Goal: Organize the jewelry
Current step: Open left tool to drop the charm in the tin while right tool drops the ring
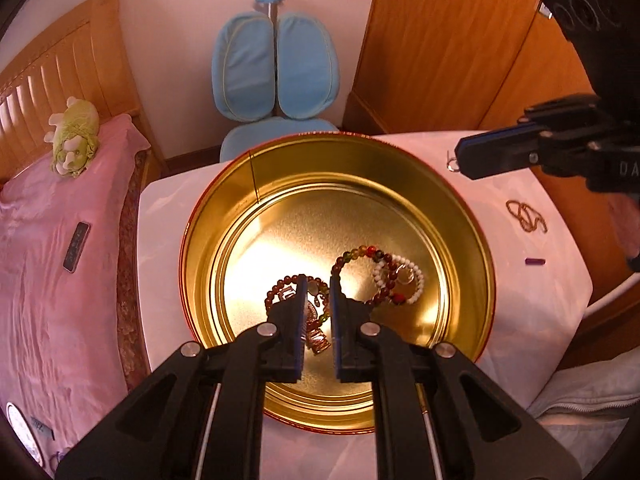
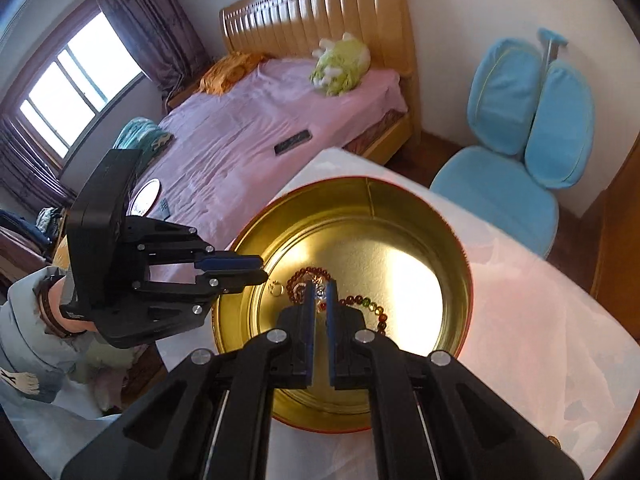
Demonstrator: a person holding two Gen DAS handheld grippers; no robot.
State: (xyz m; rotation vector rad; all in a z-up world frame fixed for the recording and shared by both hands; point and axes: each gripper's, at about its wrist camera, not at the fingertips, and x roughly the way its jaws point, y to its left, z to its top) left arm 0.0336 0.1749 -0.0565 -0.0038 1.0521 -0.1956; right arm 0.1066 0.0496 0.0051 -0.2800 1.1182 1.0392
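Note:
A round gold tin (image 1: 476, 240) (image 2: 460, 264) stands on the white table. In it lie a brown bead bracelet (image 1: 280, 284) (image 2: 308, 274), a multicoloured bead bracelet (image 1: 362, 250) (image 2: 370, 307), a white bead bracelet (image 1: 412, 296) and a gold-brown piece (image 1: 318, 342). My left gripper (image 1: 319, 280) (image 2: 262, 269) hangs shut over the tin. A small ring (image 2: 275, 288) shows just under its tips; I cannot tell whether it is held. My right gripper (image 2: 320, 286) (image 1: 460, 156) is shut above the tin. A silver loop (image 1: 452, 163) sits at its tip, held or lying on the table.
A brown chain (image 1: 526, 216) and a purple stick (image 1: 535, 261) lie on the table (image 1: 540, 300) right of the tin. A blue chair (image 1: 276, 80) stands behind it. A pink bed (image 1: 60, 260) with a green plush (image 1: 76, 136) runs along the left. A wooden wardrobe (image 1: 440, 40) is behind right.

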